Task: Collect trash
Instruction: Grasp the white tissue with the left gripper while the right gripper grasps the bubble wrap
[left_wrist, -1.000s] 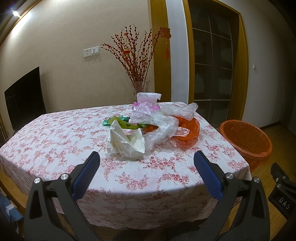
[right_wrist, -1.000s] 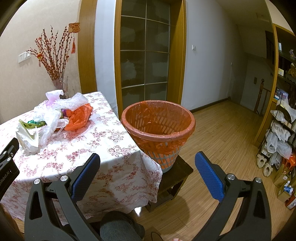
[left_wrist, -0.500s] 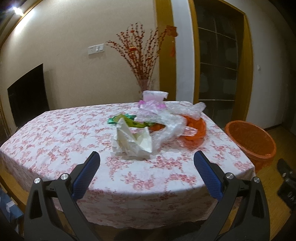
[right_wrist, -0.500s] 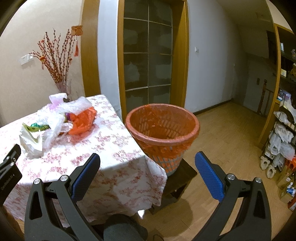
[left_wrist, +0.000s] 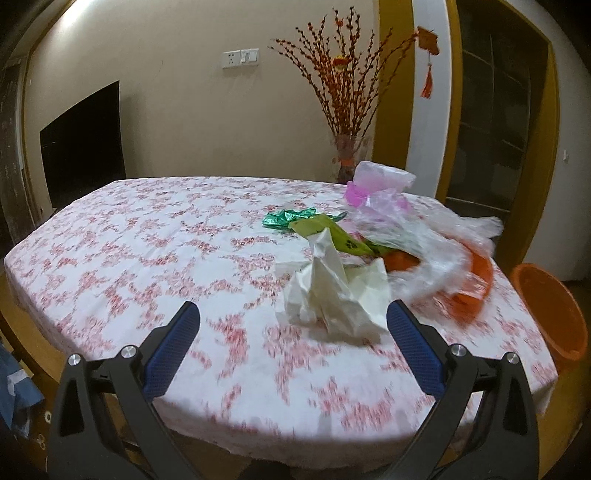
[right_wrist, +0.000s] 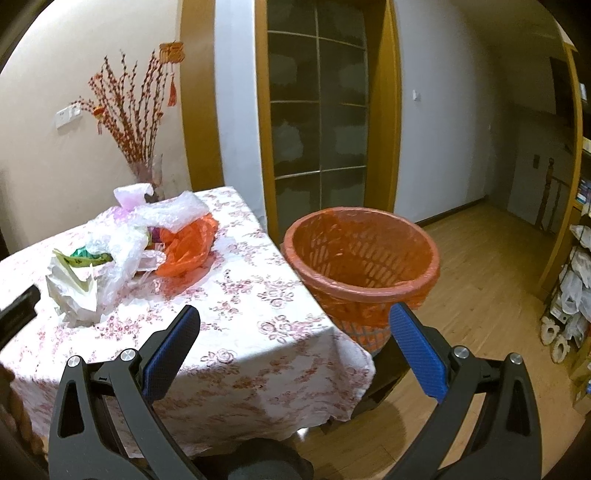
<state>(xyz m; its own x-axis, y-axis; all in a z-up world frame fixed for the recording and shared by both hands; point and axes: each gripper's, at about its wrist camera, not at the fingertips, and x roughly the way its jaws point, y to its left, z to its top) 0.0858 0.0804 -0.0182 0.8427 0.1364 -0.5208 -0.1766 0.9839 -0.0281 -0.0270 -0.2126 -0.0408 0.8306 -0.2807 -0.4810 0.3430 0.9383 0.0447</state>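
Your left tongs (left_wrist: 291, 332) and right tongs (right_wrist: 293, 332): both spread wide, holding nothing; trash pile (left_wrist: 373, 254) on floral surface (left_wrist: 147, 240); orange bin (right_wrist: 360, 273) just right of it.

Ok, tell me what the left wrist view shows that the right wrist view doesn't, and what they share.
Left wrist only: the dark screen against the wall and the table's far left side. Right wrist only: the wooden floor, the shelf of bags and the orange basket's inside. Both: the trash pile on the floral tablecloth, the red branches and an open gripper.
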